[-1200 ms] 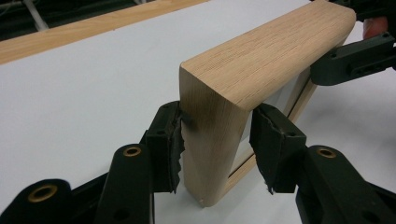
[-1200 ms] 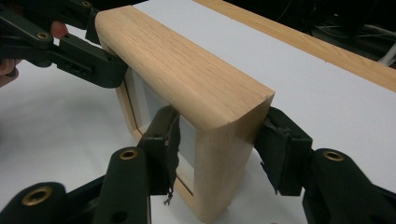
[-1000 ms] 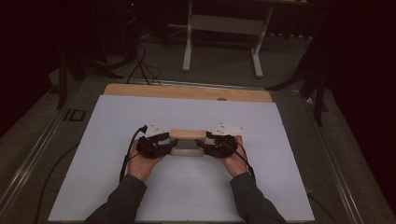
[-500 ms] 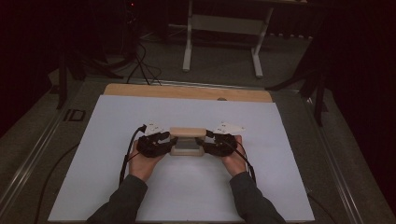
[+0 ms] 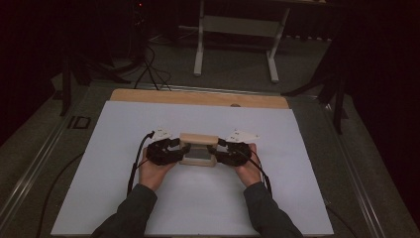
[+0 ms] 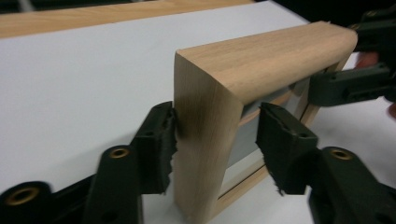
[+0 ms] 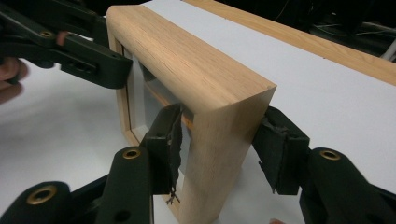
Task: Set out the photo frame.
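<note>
A white-covered table (image 5: 297,198) carried a wooden frame (image 5: 198,149) standing on edge near the middle. The right gripper (image 7: 219,149) pinched its right end. The left gripper (image 6: 215,144), jaws just opening, stood spread around the left end, one pad off, so the frame could probably tip or twist.

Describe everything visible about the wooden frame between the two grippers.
The wooden frame is a thick, light-coloured box frame with rounded outer edges and a grey panel set inside thinner inner strips. It stands upright on the white table sheet. The right gripper pinches one end post; the left gripper, jaws just opened, straddles the other, one pad touching, the other apart.
</note>
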Demonstrator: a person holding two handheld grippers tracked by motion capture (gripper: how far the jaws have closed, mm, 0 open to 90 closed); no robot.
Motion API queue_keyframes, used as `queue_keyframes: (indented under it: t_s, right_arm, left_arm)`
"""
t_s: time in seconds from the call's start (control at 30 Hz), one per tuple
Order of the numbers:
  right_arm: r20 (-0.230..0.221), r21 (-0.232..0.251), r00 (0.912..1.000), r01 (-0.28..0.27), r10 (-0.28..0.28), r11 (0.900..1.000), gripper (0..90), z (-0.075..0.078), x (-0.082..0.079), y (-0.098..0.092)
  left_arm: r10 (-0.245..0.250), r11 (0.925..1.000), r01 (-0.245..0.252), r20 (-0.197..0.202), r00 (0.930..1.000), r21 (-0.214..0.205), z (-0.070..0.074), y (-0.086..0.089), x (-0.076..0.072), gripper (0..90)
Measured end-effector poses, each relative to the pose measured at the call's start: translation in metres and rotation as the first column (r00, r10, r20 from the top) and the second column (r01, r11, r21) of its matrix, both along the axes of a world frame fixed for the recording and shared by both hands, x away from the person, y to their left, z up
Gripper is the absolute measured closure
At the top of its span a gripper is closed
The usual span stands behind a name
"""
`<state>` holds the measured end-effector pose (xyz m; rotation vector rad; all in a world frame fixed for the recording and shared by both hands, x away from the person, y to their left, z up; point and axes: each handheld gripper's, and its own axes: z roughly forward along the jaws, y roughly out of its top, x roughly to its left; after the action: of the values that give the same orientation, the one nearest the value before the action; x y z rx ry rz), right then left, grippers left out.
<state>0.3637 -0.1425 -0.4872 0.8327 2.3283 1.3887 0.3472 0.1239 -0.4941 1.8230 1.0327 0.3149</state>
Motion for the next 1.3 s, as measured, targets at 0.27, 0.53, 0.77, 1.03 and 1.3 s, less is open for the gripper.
queue_keyframes:
  t_s: [0.27,0.53,0.77,1.03,1.3]
  right_arm:
    - [0.005,-0.014,1.0,-0.006,0.006,0.9999,52.7,0.0,0.0,0.0]
    - [0.002,-0.015,0.9995,-0.03,0.03,0.9994,52.2,0.0,0.001,0.0]
    - [-0.005,0.002,0.9995,-0.032,0.032,0.9995,50.3,-0.001,0.005,0.001]
    - [-0.019,0.014,0.9994,-0.027,0.027,0.9995,49.6,-0.002,0.009,0.001]
    - [-0.043,0.005,0.9989,-0.017,0.017,0.9998,46.0,-0.004,0.013,0.002]
  left_arm:
    - [-0.054,0.9977,0.054,-0.001,0.9985,-0.042,-0.005,0.003,0.007,42.2]
    - [-0.05,0.9983,0.049,0.005,0.9988,0.03,0.0,0.001,-0.001,44.7]
    - [-0.025,0.9984,0.025,0.003,0.9997,0.051,0.001,-0.002,-0.003,46.1]
    - [-0.016,0.9994,0.017,-0.005,0.9999,0.029,-0.001,-0.001,0.0,45.8]
    - [-0.012,0.9996,0.013,-0.024,0.9996,0.024,-0.004,0.0,0.003,43.8]
